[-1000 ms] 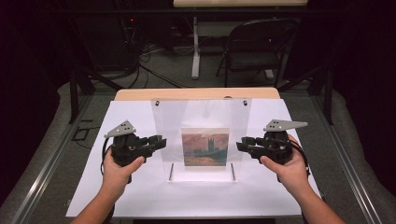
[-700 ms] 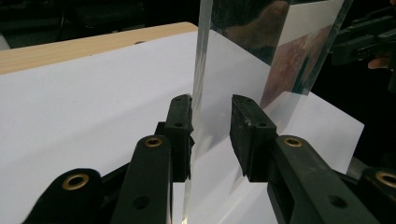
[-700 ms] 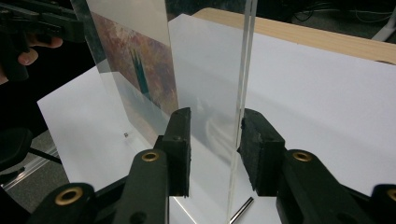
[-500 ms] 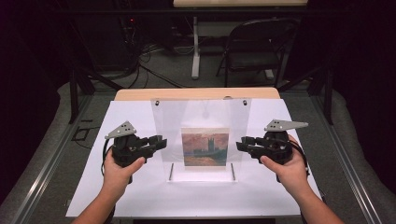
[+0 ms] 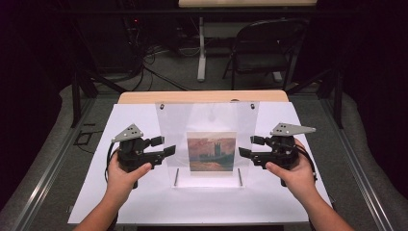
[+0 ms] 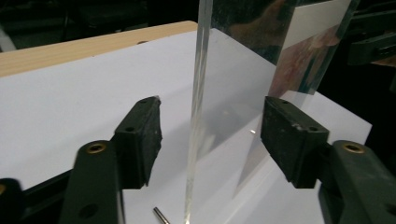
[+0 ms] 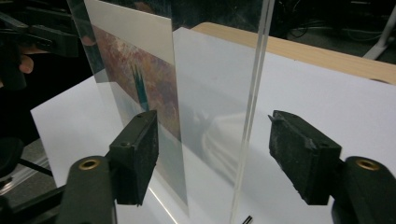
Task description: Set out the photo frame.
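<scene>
Acrylic panel (image 5: 207,139) upright between both claws' just-opened jaws, untouched.

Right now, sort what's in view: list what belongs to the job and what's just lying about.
In the job:
clear acrylic frame
picture inside it
left gripper, jaws just opened, astride the frame's edge
right gripper, likewise

Lying about:
white sheet
folding chair
floor cables
</scene>
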